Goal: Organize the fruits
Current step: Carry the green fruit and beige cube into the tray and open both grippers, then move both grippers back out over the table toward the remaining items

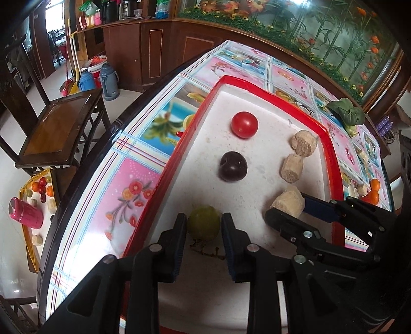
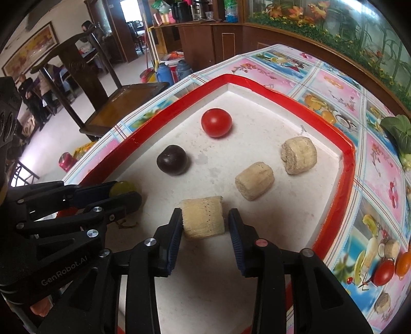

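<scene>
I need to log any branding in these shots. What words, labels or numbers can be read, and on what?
"GenRobot.AI": pale lettering on the black plastic body of the left claw, seen in the right wrist view.
Packets and bottles on the brown wooden counter: too small and blurred to read.
Nothing else is legible.

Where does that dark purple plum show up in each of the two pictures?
Left wrist view: the dark plum sits mid-picture in the tray, between the red tomato above and the green fruit below.
Right wrist view: the plum lies left of centre, near the tray's red rim.
Shared landmark: the red tomato.
</scene>
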{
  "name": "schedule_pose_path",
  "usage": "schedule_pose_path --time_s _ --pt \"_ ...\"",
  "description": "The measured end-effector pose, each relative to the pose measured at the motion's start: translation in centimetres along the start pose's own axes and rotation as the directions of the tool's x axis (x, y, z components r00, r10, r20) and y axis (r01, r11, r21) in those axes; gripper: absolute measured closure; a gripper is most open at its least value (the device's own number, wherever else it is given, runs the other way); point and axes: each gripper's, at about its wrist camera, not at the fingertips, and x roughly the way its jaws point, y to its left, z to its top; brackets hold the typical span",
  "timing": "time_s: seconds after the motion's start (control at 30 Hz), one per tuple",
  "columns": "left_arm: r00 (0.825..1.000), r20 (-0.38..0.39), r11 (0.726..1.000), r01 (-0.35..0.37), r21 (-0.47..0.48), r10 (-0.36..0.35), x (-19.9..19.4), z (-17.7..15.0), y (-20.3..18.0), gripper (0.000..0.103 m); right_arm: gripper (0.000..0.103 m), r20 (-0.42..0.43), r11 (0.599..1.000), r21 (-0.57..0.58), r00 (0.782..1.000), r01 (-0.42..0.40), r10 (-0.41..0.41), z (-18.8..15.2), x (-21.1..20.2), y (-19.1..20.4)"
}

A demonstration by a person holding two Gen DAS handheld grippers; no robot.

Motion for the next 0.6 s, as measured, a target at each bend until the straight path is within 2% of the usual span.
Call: schedule_pose_path --time_s 0.17,0.27,0.43,0.6 --pt "1.000 0.008 1.000 -0.021 -0.009 0.021 -0.5 -0.5 -0.1 0.055 0.067 0.003 1.000 0.004 1.000 0.003 -0.003 -0.3 -0.7 -0.3" --pt "0.999 0.013 1.000 -0.030 -0.007 0.030 -0.8 -0.7 -0.4 0.050 0.066 0.002 1.000 0.009 1.000 0.003 -0.003 -0.6 -1.1 -0.5" --pt "0.999 0.021 0.999 -0.035 -0.005 0.035 -1.6 -1.3 -1.0 0.045 0.066 0.007 1.000 0.003 1.000 0.017 -0.017 -1.3 -2.1 -0.5" --pt "0.999 0.035 0.999 -0.034 0.004 0.034 -2.6 -2.1 -1.9 0.044 0.066 0.009 1.000 0.002 1.000 0.020 -0.020 -2.3 -3.4 -0.6"
